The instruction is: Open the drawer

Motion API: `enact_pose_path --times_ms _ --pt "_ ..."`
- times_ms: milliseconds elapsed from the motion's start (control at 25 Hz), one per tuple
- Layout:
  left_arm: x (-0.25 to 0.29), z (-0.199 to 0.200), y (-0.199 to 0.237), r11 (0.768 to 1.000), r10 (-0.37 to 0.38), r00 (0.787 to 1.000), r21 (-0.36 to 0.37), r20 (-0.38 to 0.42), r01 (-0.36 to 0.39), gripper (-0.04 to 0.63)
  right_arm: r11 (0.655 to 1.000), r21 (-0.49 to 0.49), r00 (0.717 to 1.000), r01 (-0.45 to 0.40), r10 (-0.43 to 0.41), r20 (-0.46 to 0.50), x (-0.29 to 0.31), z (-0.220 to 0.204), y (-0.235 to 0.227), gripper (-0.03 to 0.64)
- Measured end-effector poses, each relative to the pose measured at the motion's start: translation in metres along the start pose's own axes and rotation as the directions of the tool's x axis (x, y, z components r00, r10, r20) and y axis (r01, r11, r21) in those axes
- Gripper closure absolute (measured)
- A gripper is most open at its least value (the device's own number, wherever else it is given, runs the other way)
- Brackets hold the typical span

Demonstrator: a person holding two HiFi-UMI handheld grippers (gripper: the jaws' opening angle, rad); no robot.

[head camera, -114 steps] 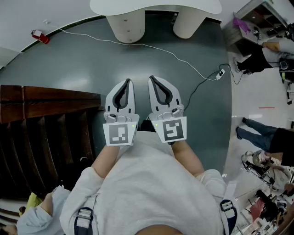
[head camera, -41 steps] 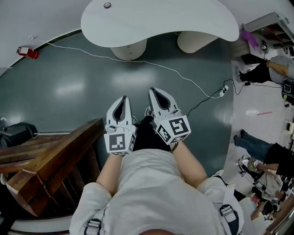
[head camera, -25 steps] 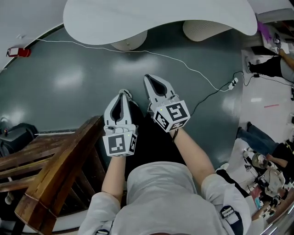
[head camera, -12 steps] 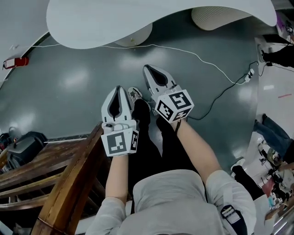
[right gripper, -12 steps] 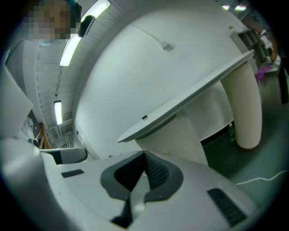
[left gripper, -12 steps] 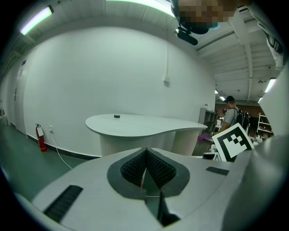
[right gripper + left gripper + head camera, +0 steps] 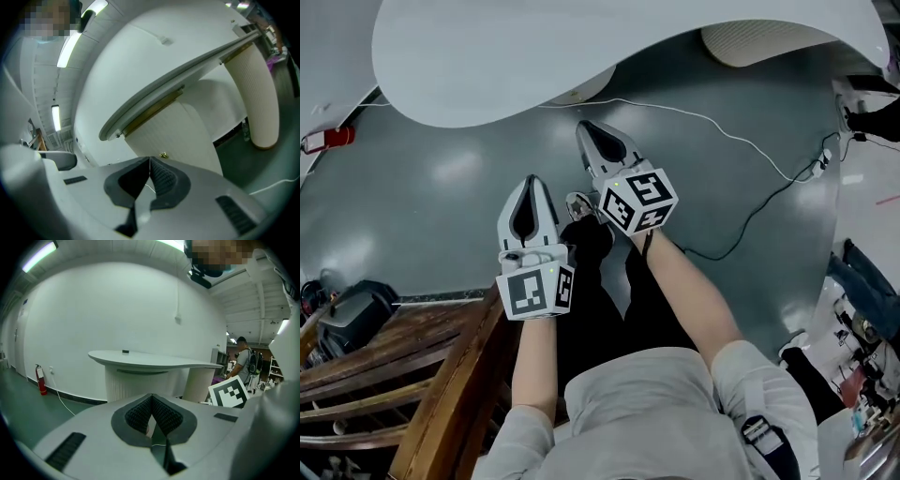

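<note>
A white table (image 7: 534,56) with a curved top stands ahead on ribbed white pedestals. In the right gripper view, a small brass knob (image 7: 163,154) shows on the front of the nearer pedestal (image 7: 187,136), just beyond my right gripper (image 7: 150,160). No drawer outline is plain to see. My right gripper (image 7: 584,126) is shut and holds nothing, its tip close under the table's edge. My left gripper (image 7: 529,180) is shut and empty too, lower left of the right one and further from the table. In the left gripper view, my left gripper (image 7: 151,395) points at the table (image 7: 154,361).
A dark wooden stair rail (image 7: 412,347) rises at the lower left, beside a black object (image 7: 352,314). A white cable (image 7: 712,122) runs across the grey floor. A red fire extinguisher (image 7: 326,139) stands by the wall. A second pedestal (image 7: 759,42) is at the right. A person (image 7: 243,362) stands far off.
Both grippers have sunk and moved closer to the table, whose top now fills more of the head view. The right gripper has rolled. Both stay shut.
</note>
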State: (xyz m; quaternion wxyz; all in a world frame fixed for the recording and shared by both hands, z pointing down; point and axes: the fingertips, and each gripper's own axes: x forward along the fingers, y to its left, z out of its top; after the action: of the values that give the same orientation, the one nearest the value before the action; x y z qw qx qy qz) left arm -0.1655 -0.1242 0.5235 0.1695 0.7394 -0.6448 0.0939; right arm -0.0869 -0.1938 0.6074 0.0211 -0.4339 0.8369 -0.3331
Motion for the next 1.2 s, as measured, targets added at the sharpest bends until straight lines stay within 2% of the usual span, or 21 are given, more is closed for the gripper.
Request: enact_pose_path --times_ms 200,240,320,480,840,920,1200 --pt "0.012 -0.004 0.019 1.0 0.009 1.0 0.005 -0.008 -0.009 0.591 0.999 0.048 1.0 -0.013 0.012 0.014 0.037 -0.01 -0.009 0.595" --pt "0.014 -0.006 0.021 1.0 0.013 1.0 0.004 -0.014 -0.012 0.591 0.998 0.065 1.0 -0.015 0.014 0.016 0.044 -0.011 -0.012 0.564" --pt "0.015 -0.008 0.021 1.0 0.015 1.0 0.002 -0.025 -0.015 0.591 0.994 0.107 1.0 -0.024 0.022 0.016 0.057 -0.011 -0.017 0.457" --pt "0.012 -0.01 0.024 1.0 0.01 0.999 0.002 -0.041 -0.01 0.591 0.987 0.163 1.0 -0.004 0.0 0.023 0.074 -0.01 -0.027 0.457" --pt "0.008 -0.007 0.037 0.999 0.035 0.998 -0.014 -0.054 -0.036 0.591 0.989 0.139 0.998 0.057 -0.057 -0.006 0.103 -0.009 -0.035 0.45" --pt "0.008 -0.007 0.038 0.999 0.037 0.997 -0.018 -0.061 -0.038 0.591 0.989 0.126 0.997 0.073 -0.072 -0.011 0.105 -0.009 -0.038 0.503" --pt "-0.005 0.002 0.041 0.998 0.043 0.995 -0.04 -0.085 -0.047 0.591 0.99 0.096 0.995 0.099 -0.096 -0.041 0.103 -0.013 -0.038 0.506"
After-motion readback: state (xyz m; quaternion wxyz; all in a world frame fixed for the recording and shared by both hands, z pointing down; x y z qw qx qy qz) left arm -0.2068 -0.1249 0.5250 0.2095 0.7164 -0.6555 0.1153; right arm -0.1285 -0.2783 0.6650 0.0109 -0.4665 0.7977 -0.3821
